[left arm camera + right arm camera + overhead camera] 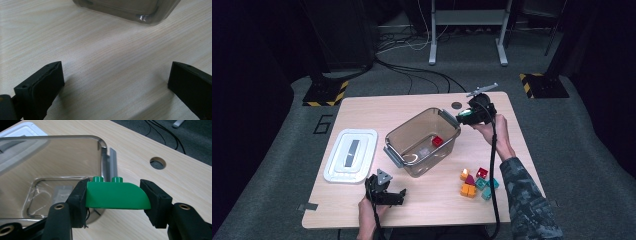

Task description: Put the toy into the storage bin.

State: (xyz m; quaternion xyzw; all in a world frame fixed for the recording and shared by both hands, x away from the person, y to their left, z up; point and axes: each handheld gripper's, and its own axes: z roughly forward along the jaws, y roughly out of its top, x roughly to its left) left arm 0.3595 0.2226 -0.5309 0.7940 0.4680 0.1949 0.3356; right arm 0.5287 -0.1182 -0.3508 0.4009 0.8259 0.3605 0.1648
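Observation:
My right gripper point(113, 197) is shut on a green curved brick point(116, 195) with two studs, held just over the right rim of a clear plastic bin point(75, 140). From above, the right gripper point(462, 118) hovers at the bin's point(397, 137) far right corner, and a red brick point(437, 141) lies inside the bin. My left gripper point(387, 192) rests near the table's front edge, and its jaws point(116, 82) stand wide open over bare wood with nothing between them.
A white lid point(351, 154) lies left of the bin. Several loose bricks point(476, 182), orange, teal and red, sit at the front right. A round hole point(456, 105) is in the tabletop behind the bin. Cables trail on the floor beyond.

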